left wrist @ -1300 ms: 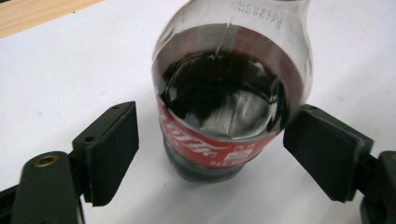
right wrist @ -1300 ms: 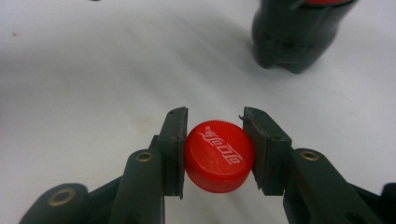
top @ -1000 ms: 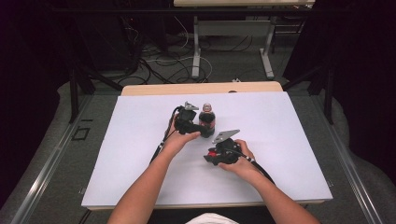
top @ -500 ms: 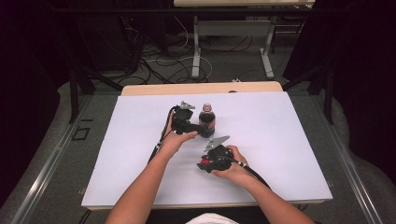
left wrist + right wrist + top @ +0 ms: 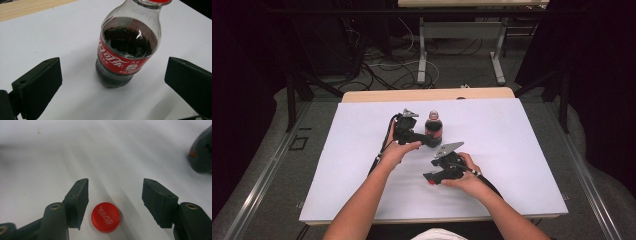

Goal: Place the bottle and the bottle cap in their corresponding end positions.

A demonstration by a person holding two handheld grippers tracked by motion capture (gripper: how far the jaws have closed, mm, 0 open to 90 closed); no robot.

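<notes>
Tongs first: left tongs spread wide, one jaw at lower left of the left gripper view, the other at lower right, neither touching anything. Between and beyond them stands a cola bottle, upright on the white tabletop, red label around its middle, dark liquid up to the shoulder, neck cut off by the top edge of the frame. A red rim shows at the neck; cannot tell from that view whether it is a cap or a ring.

Right tongs also spread, jaws apart with a clear gap. A red bottle cap lies flat on the tabletop, low in the gap and nearer the jaw on the frame's left, just beside it but not pinched. White lettering on its top faces up. Dark rounded object at the right edge of that view, not identifiable.

High view: left tongs at frame centre, held by the left hand, jaws reaching to the bottle. Right tongs lower and right of centre, held by the right hand, pointing toward frame left, with the cap a small red spot at their tip. Bottle and cap near each other, not touching. Tabletop white; cables on the floor beyond its far edge.
</notes>
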